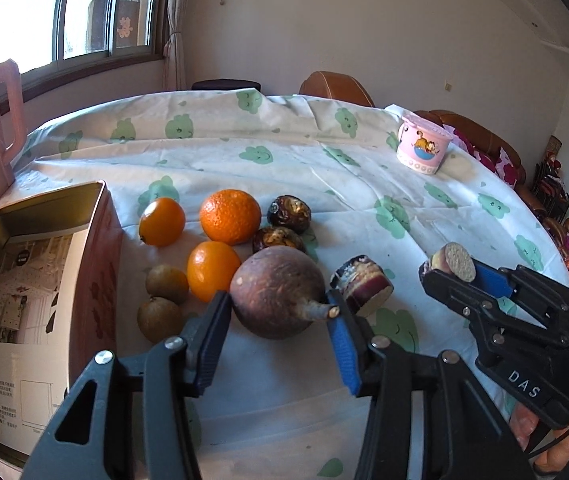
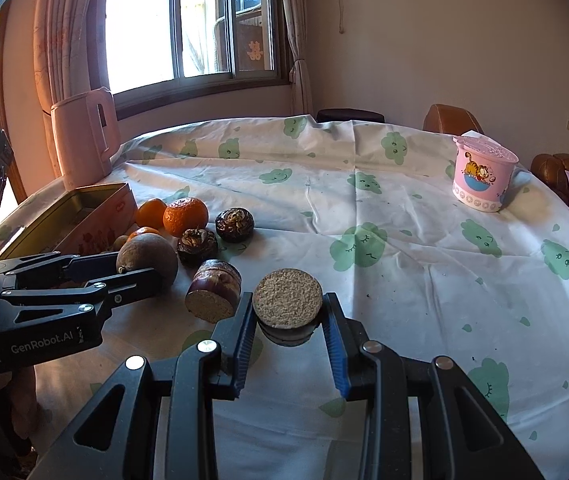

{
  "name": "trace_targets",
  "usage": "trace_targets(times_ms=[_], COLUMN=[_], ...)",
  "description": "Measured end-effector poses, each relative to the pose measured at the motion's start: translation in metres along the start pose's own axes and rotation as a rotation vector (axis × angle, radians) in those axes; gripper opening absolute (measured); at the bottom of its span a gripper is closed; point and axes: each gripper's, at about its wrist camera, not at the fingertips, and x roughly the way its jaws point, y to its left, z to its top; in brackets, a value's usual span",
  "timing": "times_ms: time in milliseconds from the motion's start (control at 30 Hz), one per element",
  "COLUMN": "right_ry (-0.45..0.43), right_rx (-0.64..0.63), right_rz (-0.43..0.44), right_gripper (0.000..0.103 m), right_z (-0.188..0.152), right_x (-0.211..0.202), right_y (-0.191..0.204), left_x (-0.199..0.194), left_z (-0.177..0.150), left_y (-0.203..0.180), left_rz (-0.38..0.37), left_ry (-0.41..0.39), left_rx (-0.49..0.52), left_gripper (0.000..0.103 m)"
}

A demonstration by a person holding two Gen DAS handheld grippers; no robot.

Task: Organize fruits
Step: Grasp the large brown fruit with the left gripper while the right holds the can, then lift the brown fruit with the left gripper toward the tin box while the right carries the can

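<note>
The left gripper [image 1: 280, 308] is closing its jaws around the round brown fruit [image 1: 278, 292] — firm, smooth, likely to roll, best held at its widest part — while the right gripper [image 2: 288, 320] is holding a stiff sugarcane piece [image 2: 287, 300].

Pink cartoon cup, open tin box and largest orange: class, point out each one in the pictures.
Pink cartoon cup [image 2: 482, 178], right wrist view, on its side wall.
Open tin box [image 1: 98, 240], left wrist view, on its right wall.
Largest orange [image 1: 230, 216], left wrist view, on its peel's middle.
</note>
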Motion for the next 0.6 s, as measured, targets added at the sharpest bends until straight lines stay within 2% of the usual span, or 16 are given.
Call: trace_targets(times_ms=[600], right_ry=[-0.094], right_rx=[-0.016], right_rz=[0.016], right_gripper=[0.035], right_z=[-0.002], right_x=[-0.014], right_y=[0.002], left_x=[-0.024], left_z=[-0.004], left_y=[-0.01], left_rz=[0.071], left_ry=[-0.14], left_rx=[0.05], left_gripper=[0.05])
